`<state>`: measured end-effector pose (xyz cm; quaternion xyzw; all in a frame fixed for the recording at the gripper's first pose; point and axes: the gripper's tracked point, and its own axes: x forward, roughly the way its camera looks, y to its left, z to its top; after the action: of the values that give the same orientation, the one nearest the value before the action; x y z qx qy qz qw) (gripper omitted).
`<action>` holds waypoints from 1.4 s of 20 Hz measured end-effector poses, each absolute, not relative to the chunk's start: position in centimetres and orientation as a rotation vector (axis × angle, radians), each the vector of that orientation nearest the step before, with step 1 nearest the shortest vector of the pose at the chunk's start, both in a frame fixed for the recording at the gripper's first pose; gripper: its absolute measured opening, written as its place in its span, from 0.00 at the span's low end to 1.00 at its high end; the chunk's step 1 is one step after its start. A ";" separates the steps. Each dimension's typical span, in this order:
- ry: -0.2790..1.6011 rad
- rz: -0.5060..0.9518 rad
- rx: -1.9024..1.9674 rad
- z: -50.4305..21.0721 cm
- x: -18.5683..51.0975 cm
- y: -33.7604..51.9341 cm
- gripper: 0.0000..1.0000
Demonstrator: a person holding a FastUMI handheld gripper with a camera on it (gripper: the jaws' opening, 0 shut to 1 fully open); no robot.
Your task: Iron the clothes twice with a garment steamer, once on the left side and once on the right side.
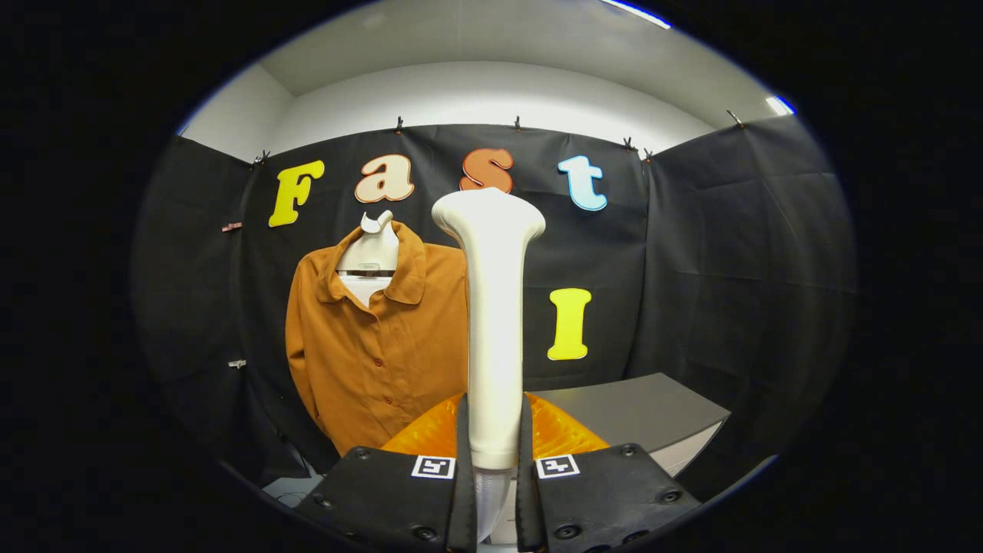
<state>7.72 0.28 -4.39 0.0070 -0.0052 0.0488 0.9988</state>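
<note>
A white garment steamer [491, 322] stands upright between my fingers, its wide head at the top. My gripper [491, 442] is shut on the steamer's handle, both fingers pressing its sides. Beyond it, an orange-brown buttoned shirt [376, 346] hangs on a white hanger [372, 246] against the black cloth wall. The steamer covers the shirt's right side. The steamer head is held apart from the shirt, nearer to me.
An orange round object [557, 434] lies just behind my fingers, on a grey table [653, 411] that reaches to the right. Black cloth walls close the booth at the back and on both sides.
</note>
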 end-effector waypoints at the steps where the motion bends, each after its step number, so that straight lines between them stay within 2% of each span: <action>1: -0.011 0.099 0.015 -4.3 7.7 0.3 0.23; 28: -0.014 0.085 0.017 -4.0 7.2 -0.1 0.23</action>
<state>7.24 -0.10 -3.95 0.0084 -0.0071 0.0425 0.9990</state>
